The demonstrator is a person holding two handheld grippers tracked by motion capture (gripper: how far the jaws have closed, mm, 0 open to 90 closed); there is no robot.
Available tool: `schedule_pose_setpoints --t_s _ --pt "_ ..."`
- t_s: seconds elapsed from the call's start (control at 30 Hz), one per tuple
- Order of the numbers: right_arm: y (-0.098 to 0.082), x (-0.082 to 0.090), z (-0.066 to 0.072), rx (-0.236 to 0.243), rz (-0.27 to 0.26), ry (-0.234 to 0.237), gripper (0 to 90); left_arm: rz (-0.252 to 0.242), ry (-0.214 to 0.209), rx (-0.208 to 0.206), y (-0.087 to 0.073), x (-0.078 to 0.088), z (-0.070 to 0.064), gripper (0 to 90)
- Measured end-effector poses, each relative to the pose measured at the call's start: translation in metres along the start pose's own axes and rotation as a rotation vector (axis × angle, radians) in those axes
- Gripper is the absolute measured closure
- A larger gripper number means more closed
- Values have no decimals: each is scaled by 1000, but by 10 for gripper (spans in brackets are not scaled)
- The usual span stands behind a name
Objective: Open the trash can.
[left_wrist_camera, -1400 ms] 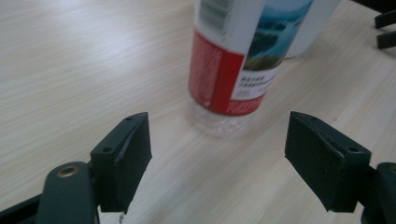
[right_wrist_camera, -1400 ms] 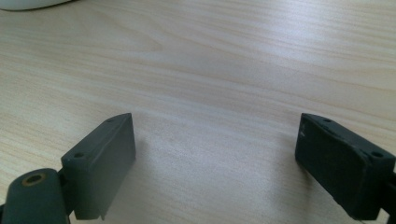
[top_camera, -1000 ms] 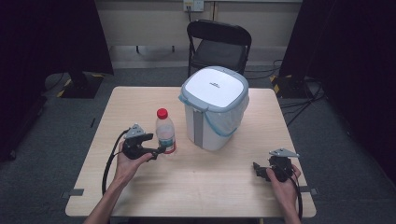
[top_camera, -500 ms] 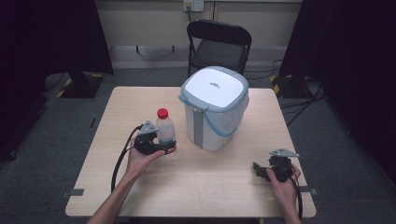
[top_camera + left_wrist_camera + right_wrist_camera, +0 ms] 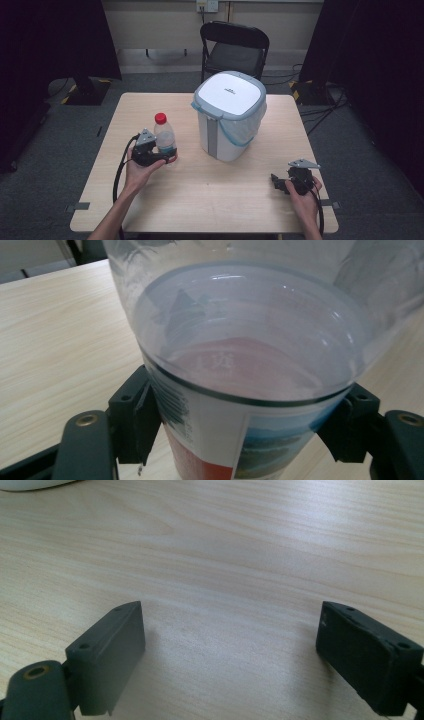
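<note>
Between the two black jaws of our left claw (image 5: 240,440) stands the bottle (image 5: 240,365), a clear plastic one with a red cap and a printed label; in the left gripper view each jaw sits against one side of its lower body, so we judge that the claw is now closed on it. From the high view we see the bottle (image 5: 164,136) upright on the left part of the worktop (image 5: 240,190), just beside the left claw (image 5: 161,152) and near the bin (image 5: 230,117), a white one with a grey lid and a blue bag at its rim. One second ago this claw was a little apart from the bottle, on its left; half a second ago it had come up to it; now it is around it. The bottle itself has not moved or tilted. For the work this means, we think, that the approach is finished and the lift can begin, perhaps toward the bin, whose lid is closed. Our right claw (image 5: 230,655) rests with its jaws wide apart over bare wood, at the right front of the worktop (image 5: 278,182), and it has stayed there.
</note>
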State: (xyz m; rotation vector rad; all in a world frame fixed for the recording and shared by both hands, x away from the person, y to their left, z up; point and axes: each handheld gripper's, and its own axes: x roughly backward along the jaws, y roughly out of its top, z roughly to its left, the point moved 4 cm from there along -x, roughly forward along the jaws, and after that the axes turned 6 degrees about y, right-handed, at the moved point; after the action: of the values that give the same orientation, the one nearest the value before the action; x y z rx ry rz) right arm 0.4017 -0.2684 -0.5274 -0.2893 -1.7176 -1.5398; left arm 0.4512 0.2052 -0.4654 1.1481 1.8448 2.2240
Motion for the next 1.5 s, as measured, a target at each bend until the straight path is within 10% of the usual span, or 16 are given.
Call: schedule_pose_setpoints --t_s 0.53,0.67,1.5 --pt "0 0 0 0 0 0 108 -4 130 86 -21 30 61 286" --pt "0 0 0 0 0 0 108 10 130 55 -26 31 62 284" --pt "0 0 0 0 0 0 108 -5 94 178 -42 42 68 157"
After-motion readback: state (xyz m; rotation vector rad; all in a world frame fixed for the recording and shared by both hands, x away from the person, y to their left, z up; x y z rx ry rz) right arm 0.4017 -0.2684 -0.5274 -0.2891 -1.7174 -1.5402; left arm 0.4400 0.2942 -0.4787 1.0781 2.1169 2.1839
